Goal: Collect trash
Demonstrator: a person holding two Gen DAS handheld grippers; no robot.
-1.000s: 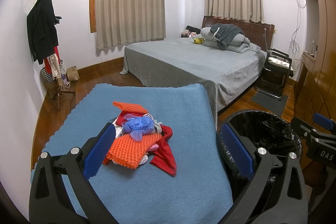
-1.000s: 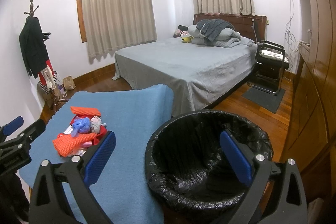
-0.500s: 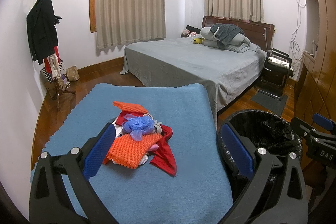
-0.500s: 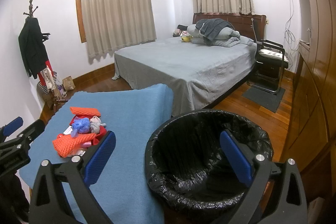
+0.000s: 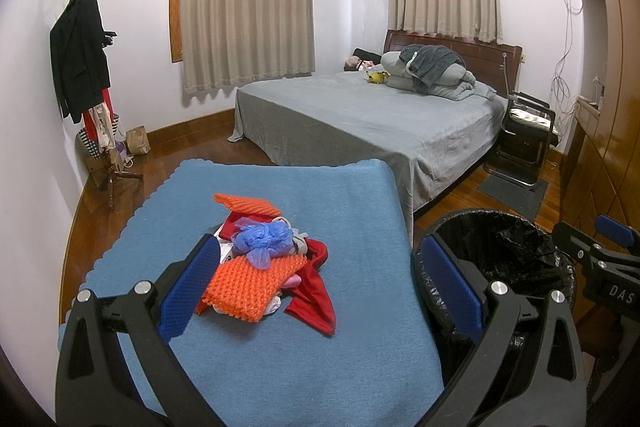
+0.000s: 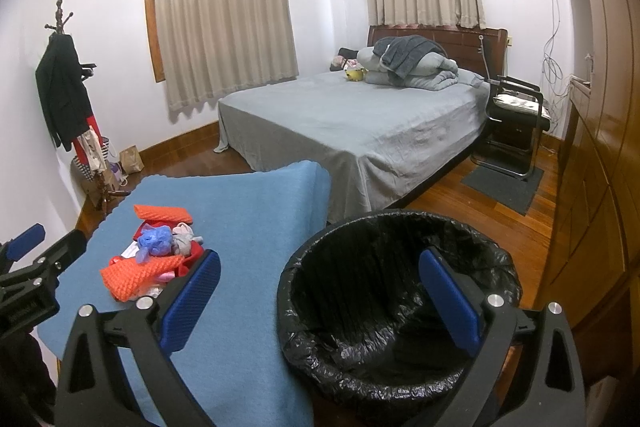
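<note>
A pile of trash [image 5: 266,263] lies on the blue cloth-covered table [image 5: 280,367]: orange foam netting [image 5: 244,285], a blue plastic bag [image 5: 262,239], red fabric and other scraps. It also shows in the right wrist view [image 6: 156,255]. A bin with a black liner [image 6: 392,299] stands to the table's right; it shows in the left wrist view [image 5: 500,251] too. My left gripper [image 5: 320,291] is open and empty, just short of the pile. My right gripper [image 6: 320,299] is open and empty above the bin's near rim.
A bed with a grey sheet [image 5: 360,123] stands beyond the table. A coat rack [image 5: 86,79] is at the left wall. A black chair [image 5: 524,131] and a dark mat [image 5: 512,191] are right of the bed. Wooden cabinets [image 6: 592,187] line the right wall.
</note>
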